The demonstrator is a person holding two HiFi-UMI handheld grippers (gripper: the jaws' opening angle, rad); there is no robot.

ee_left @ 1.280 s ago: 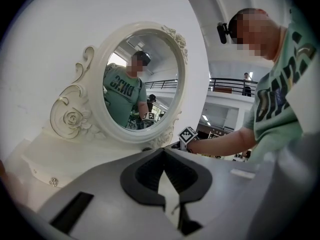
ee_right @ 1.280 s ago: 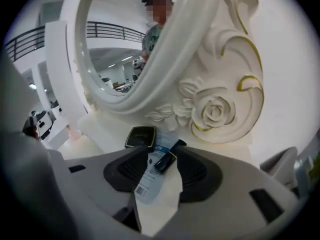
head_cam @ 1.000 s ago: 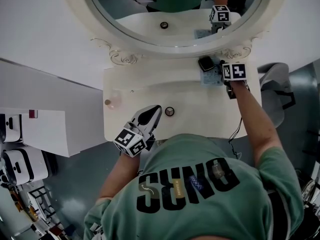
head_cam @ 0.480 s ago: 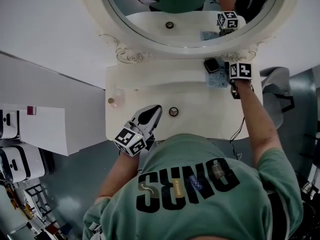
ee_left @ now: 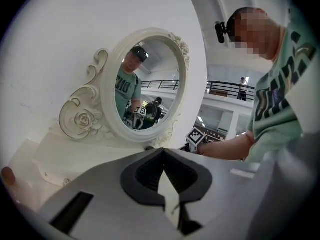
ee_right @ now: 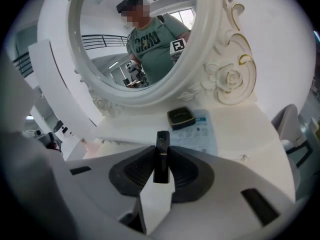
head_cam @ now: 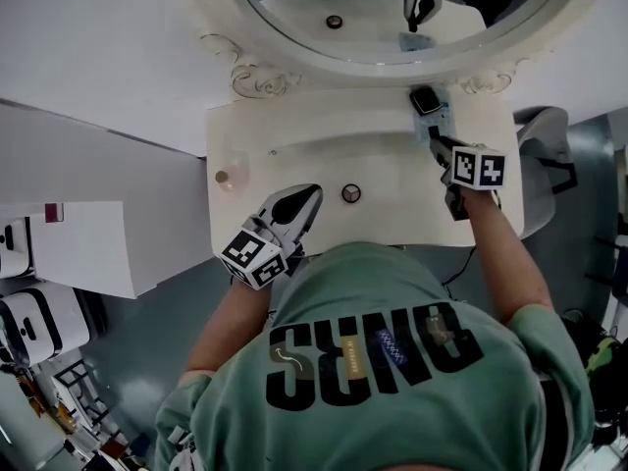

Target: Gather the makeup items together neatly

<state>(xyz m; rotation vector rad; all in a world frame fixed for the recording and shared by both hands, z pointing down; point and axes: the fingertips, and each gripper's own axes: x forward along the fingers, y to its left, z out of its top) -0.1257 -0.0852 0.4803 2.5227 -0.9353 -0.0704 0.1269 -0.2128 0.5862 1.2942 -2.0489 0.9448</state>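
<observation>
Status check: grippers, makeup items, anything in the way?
Left hand-held gripper shut, empty. Right hand-held gripper shut on black tube, near the compact on its leaflet. Nothing between tube and compact.

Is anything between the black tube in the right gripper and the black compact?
Nothing visible does. Only cream vanity top lies between the slim black tube, in the right gripper, and the square black compact.

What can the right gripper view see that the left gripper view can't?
Only the right gripper view: a slim black tube pinched by the right gripper, and a pale blue printed sheet on the white dresser top. Only the left gripper view: the left gripper, shut and empty. Both: the oval white carved mirror.
</observation>
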